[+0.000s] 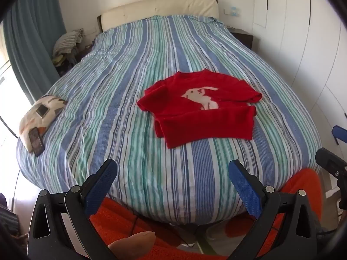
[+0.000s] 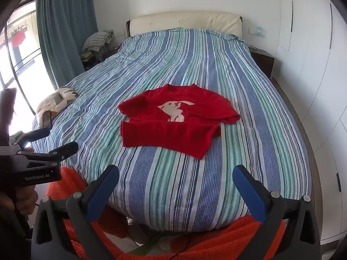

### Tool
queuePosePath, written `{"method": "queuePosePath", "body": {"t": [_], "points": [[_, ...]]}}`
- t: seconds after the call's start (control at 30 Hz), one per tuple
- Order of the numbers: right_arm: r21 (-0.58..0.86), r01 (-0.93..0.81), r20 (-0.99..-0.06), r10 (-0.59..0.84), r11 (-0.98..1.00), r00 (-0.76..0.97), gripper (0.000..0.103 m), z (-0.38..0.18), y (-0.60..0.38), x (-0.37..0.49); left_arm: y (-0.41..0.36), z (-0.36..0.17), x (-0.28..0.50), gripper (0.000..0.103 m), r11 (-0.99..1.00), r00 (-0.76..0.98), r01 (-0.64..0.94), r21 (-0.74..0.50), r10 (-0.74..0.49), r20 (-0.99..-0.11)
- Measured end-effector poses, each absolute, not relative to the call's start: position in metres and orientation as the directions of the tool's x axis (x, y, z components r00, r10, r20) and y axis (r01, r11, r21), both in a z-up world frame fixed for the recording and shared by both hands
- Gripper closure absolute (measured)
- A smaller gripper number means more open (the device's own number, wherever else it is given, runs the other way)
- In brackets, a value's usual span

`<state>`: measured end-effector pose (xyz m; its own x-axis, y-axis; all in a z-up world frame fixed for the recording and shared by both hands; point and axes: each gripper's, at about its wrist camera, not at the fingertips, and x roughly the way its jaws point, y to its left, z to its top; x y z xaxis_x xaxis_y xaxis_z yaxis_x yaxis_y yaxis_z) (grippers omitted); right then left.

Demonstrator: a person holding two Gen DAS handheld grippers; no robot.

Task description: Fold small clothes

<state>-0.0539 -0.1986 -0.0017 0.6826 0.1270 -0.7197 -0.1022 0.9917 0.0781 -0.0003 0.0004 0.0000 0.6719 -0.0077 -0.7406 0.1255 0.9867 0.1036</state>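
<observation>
A red sweater (image 1: 201, 108) with a pale animal motif is shown lying on the striped bed (image 1: 121, 82), partly folded: the hem is turned up and one sleeve is laid across the chest. The left tool (image 1: 171, 181) and right tool (image 2: 175, 186) are held spread and empty at the foot of the bed, well apart from the garment. A further fold is judged pending; an edge must first be reached and pinched.

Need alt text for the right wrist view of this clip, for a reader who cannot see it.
A red sweater with a white animal design lies partly folded on a striped bedspread, untouched. The open right tool hovers over the foot of the bed, and the left tool shows at the left edge.
</observation>
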Motion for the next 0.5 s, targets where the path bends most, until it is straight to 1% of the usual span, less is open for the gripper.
{"method": "queuePosePath", "body": {"t": [0.1,0.13,0.17,0.3,0.33,0.43,0.5], "points": [[0.08,-0.1,-0.722,0.127,0.992,0.68,0.0,-0.001,-0.197,-0.05,0.001,0.001,-0.004,0.0,0.99,0.666,0.116,0.074,-0.022,-0.746],[0.077,-0.101,-0.719,0.126,0.992,0.683,0.0,0.0,-0.197,-0.05,0.011,0.0,-0.001,0.0,0.993,0.644,0.112,0.036,-0.045,-0.764],[0.074,-0.102,-0.716,0.124,0.992,0.687,0.0,0.001,-0.197,-0.05,0.014,0.0,-0.001,0.0,0.994,0.64,0.106,0.025,-0.049,-0.766],[0.073,-0.096,-0.715,0.119,0.993,0.688,0.0,-0.006,-0.201,-0.052,0.016,-0.011,0.011,0.0,0.994,0.592,0.105,0.012,-0.053,-0.804],[0.075,-0.095,-0.718,0.12,0.993,0.686,0.0,-0.008,-0.202,-0.054,0.016,-0.013,0.011,0.0,0.994,0.589,0.106,0.014,-0.051,-0.806],[0.075,-0.082,-0.736,0.111,0.994,0.668,0.0,-0.009,-0.201,-0.053,0.006,-0.019,0.009,0.0,0.992,0.602,0.1,0.074,-0.001,-0.798],[0.078,-0.078,-0.744,0.11,0.994,0.659,0.0,-0.009,-0.201,-0.046,0.007,-0.022,0.008,0.0,0.992,0.593,0.102,0.07,-0.005,-0.805]]}}
